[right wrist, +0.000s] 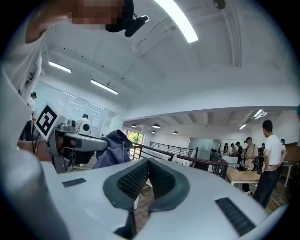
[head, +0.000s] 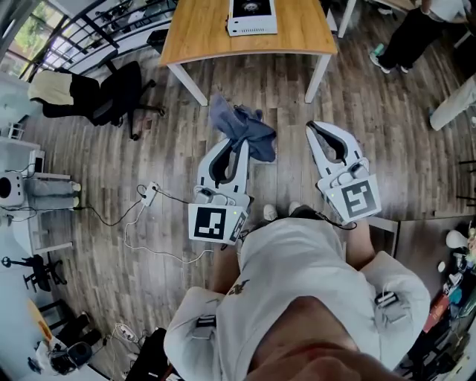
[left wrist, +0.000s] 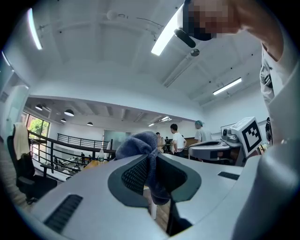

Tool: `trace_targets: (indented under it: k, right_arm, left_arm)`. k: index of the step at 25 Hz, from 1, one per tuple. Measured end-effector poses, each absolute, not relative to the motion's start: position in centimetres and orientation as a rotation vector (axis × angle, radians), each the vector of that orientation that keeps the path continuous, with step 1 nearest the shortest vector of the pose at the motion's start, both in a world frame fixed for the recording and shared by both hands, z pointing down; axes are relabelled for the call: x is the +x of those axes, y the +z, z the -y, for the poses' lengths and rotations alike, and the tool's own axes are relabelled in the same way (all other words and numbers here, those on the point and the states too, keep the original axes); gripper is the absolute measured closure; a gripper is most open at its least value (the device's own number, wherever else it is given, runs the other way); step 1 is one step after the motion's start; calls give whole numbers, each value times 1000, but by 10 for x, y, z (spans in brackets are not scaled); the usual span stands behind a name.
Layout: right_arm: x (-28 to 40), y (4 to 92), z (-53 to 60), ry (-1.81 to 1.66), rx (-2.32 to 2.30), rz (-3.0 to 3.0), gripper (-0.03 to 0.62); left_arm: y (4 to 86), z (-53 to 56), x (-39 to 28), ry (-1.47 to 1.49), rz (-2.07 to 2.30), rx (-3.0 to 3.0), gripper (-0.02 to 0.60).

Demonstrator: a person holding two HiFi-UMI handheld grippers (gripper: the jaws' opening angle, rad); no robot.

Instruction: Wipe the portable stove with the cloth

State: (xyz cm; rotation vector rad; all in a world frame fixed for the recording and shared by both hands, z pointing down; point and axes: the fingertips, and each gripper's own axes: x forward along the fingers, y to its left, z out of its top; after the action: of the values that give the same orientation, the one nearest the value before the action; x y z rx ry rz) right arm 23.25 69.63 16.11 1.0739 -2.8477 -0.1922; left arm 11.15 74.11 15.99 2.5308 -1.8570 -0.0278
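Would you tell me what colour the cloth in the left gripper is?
The cloth is a greyish blue; the head view shows it best.

blue-grey cloth (head: 242, 131), seemingly plain

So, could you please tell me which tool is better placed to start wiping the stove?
Left. The left tool is shut on the cloth, while the right tool is shut and empty. Both are apart from the portable stove on the table ahead.
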Motion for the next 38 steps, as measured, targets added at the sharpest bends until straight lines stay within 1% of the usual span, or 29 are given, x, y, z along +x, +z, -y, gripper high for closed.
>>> trace_targets:
  k: [10,20,27,38]
  right_arm:
    - [208,170,-678,-179,1058,2828,574]
    - [194,178,-608,-160,1013,2869,574]
    - [194,169,-547,-210,961,2892,574]
    - [178,171,-483,-189,879,2914,573]
  left_arm:
    - [166,-715,91,-17,1812,2530,514]
    - [177,-654,80,7,1854,2485,514]
    - [168,-596,84,8,1884,2482,514]
    - [169,-538,79,28,1913,2445,514]
